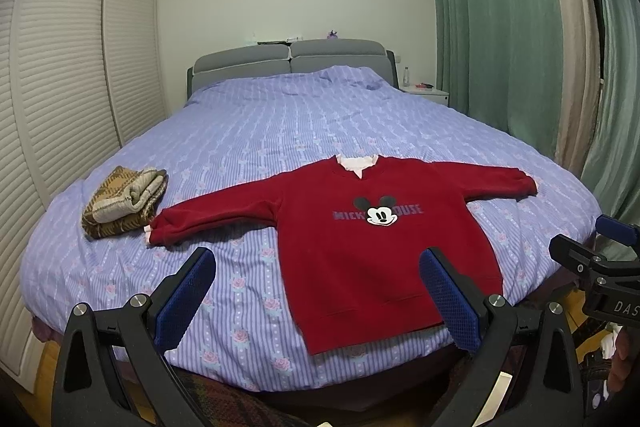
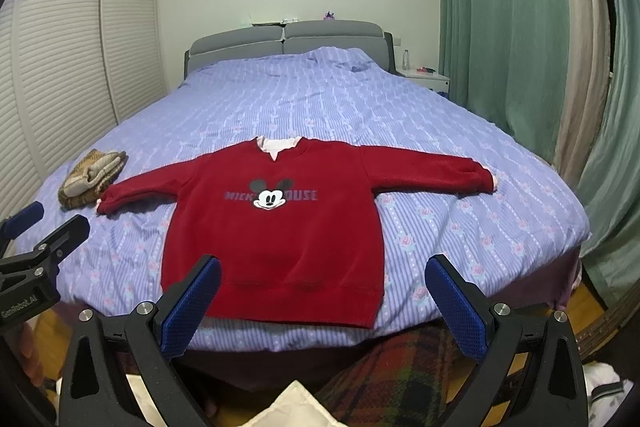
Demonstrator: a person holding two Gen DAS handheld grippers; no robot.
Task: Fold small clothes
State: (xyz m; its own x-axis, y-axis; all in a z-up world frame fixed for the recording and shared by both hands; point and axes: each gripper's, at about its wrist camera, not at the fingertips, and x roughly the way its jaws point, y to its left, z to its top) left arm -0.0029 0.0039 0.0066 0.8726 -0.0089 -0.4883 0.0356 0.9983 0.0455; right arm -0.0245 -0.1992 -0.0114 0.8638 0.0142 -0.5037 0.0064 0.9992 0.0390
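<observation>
With one brown-and-cream knit (image 1: 124, 201) already folded into a bundle at the left side of the bed (image 1: 280, 115), roughly partway through the pile by the look of it. Lying flat and unfolded near the foot edge: a red sweatshirt (image 1: 360, 239), front up, cartoon mouse print showing, both sleeves stretched straight out, pale collar pointing toward the headboard (image 1: 288, 61). No crease started yet; sleeves and body all left to fold. Hovering short of the hem, the left claw (image 1: 316, 287), blue pads spread wide, holding nothing. Likewise the right claw (image 2: 322, 299), spread wide and empty, clear of the cloth. Beneath it all, a lilac striped cover with small roses, mostly smooth, rumpled near the headboard. Around: louvred wardrobe doors (image 1: 60, 75) on the left, green curtains (image 1: 500, 27) on the right, white nightstand (image 1: 426, 93) beside the headboard.
</observation>
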